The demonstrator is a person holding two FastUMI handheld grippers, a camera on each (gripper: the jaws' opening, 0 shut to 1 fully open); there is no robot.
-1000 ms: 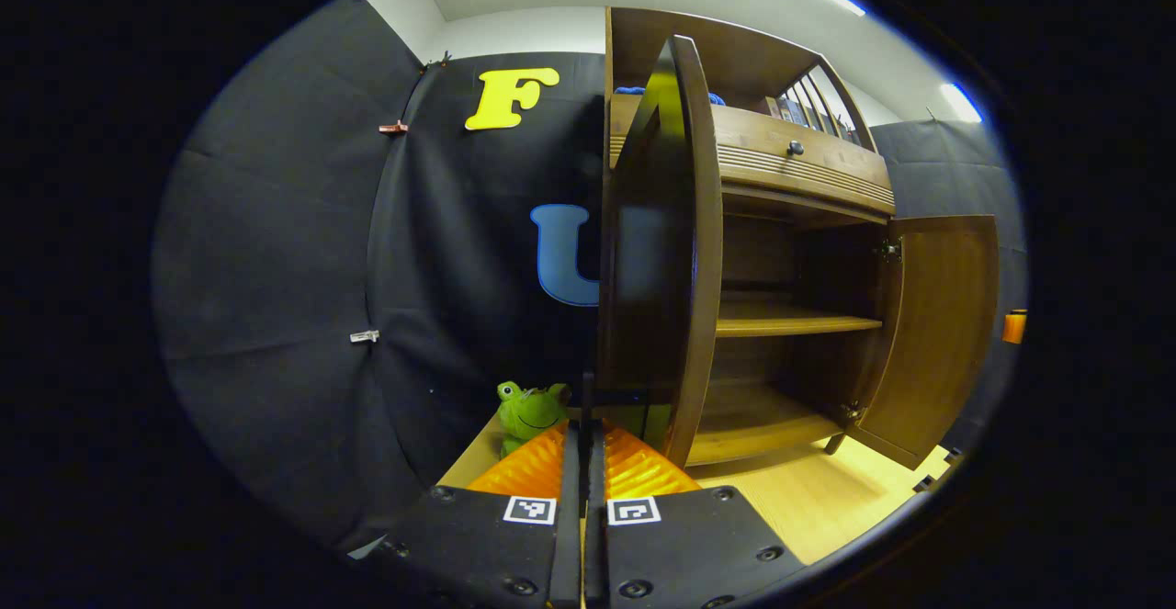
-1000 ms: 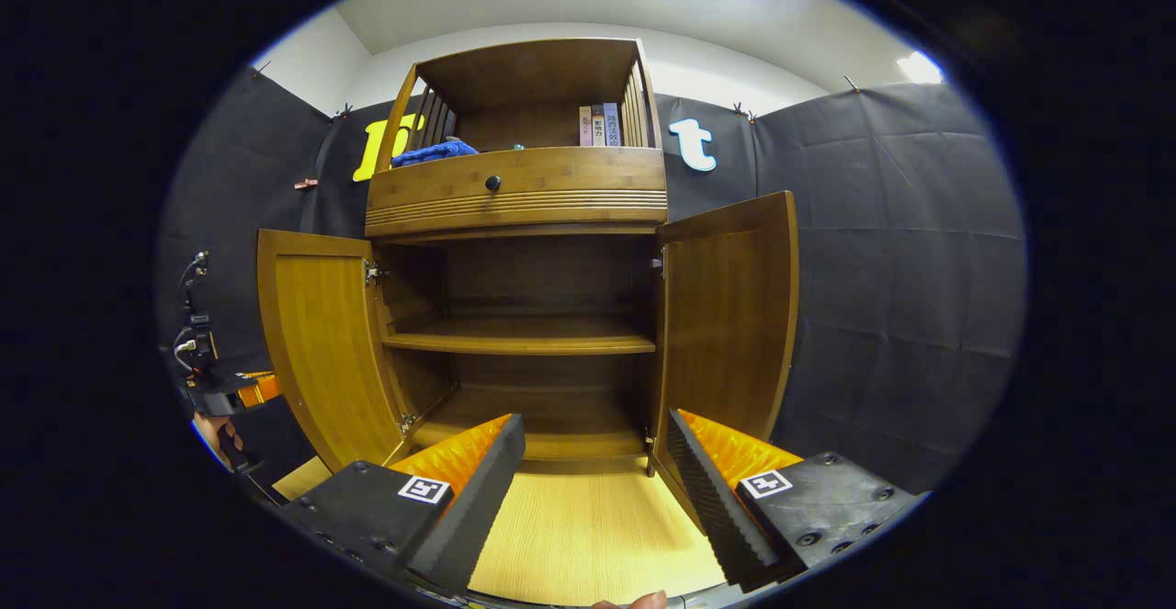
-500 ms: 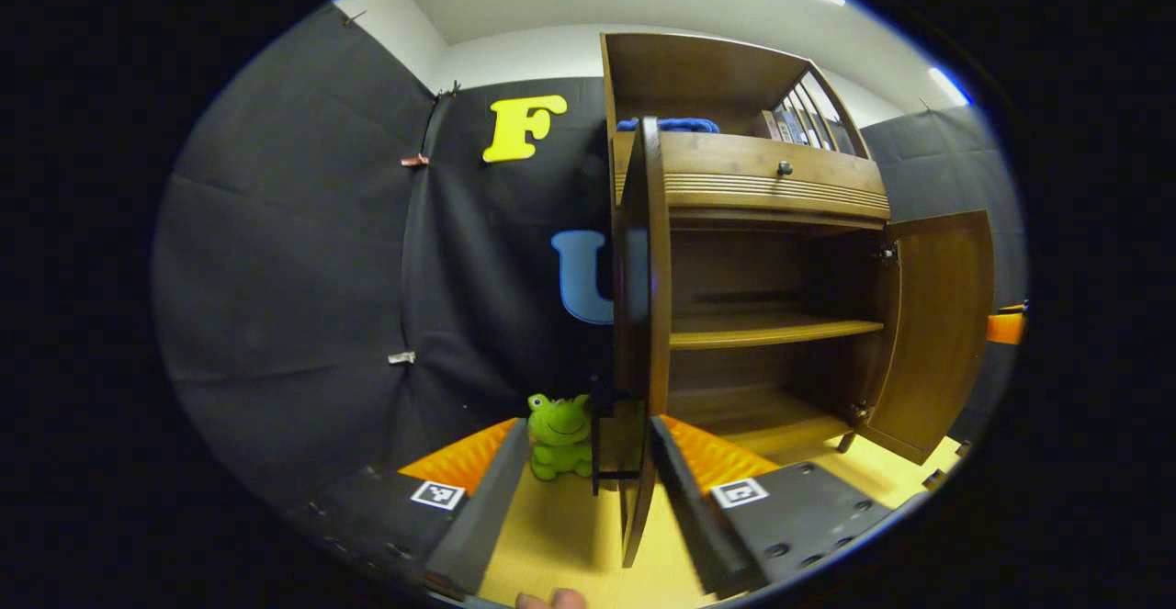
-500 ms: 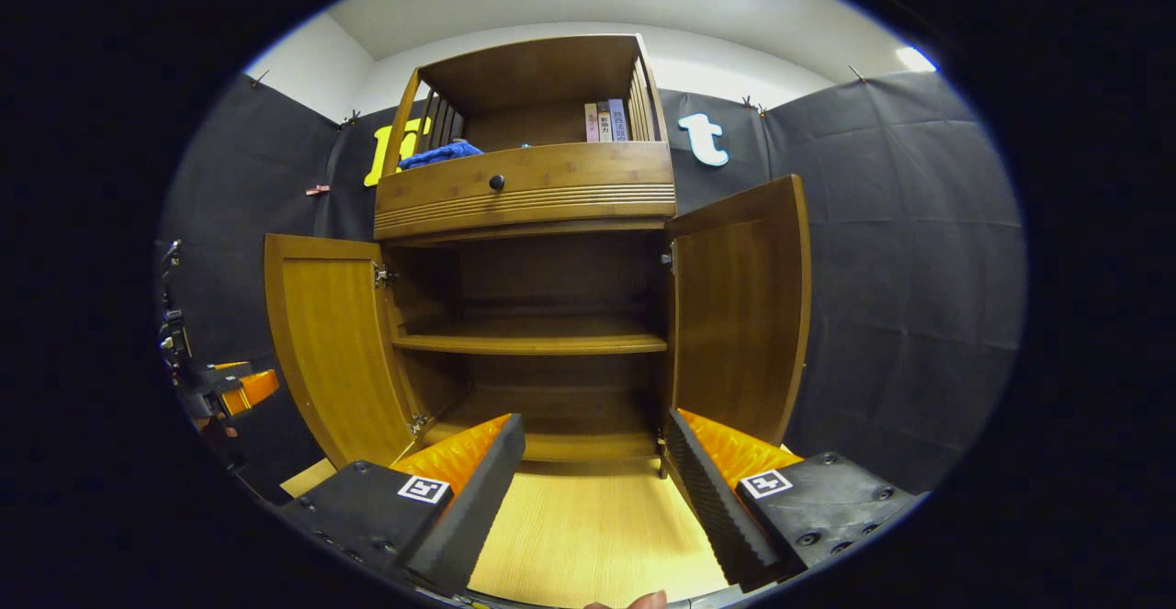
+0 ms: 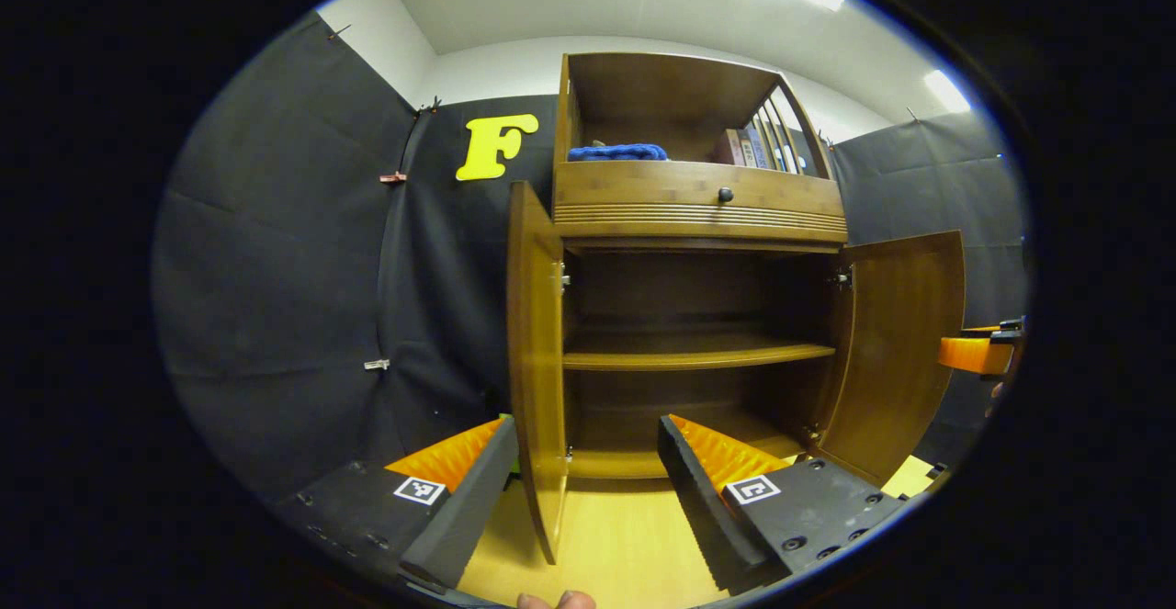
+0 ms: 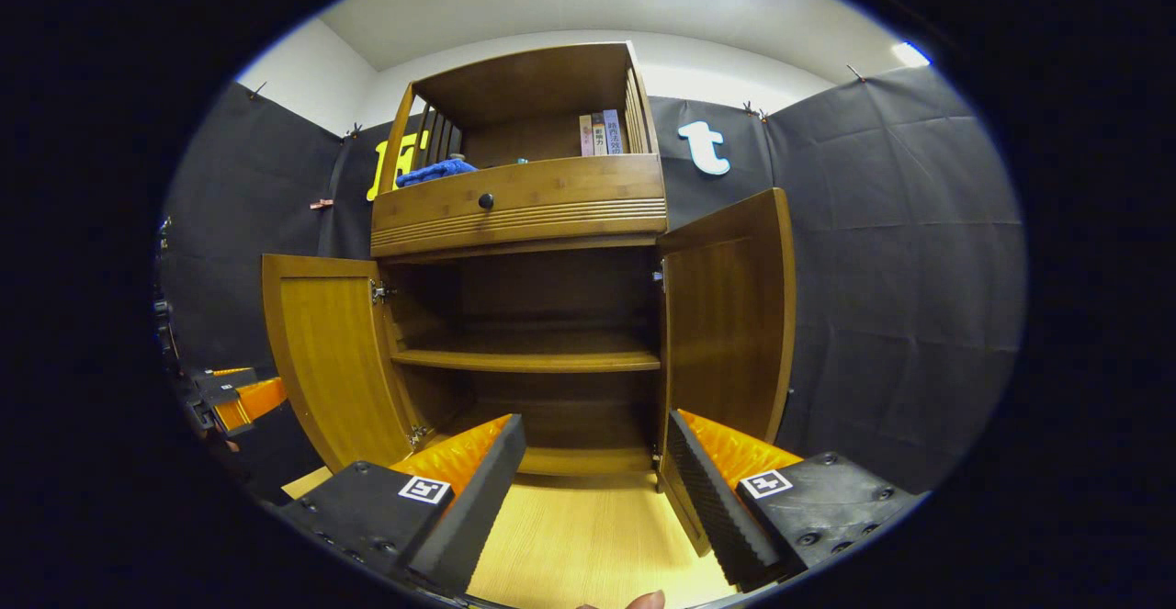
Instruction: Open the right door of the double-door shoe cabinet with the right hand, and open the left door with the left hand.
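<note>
The books (image 6: 600, 134) on the top shelf of the shoe cabinet (image 6: 519, 196) have printed characters on their spines, but these are too small to read. Each gripper body carries a square black-and-white marker (image 6: 424, 489) without any words.

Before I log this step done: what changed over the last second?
The left gripper let go of the left door, opened its jaws and drew back. The right gripper stayed open; both the left door and the right door stayed wide open.

Left claw (image 5: 579, 490) now off left door (image 5: 536, 352)
</note>
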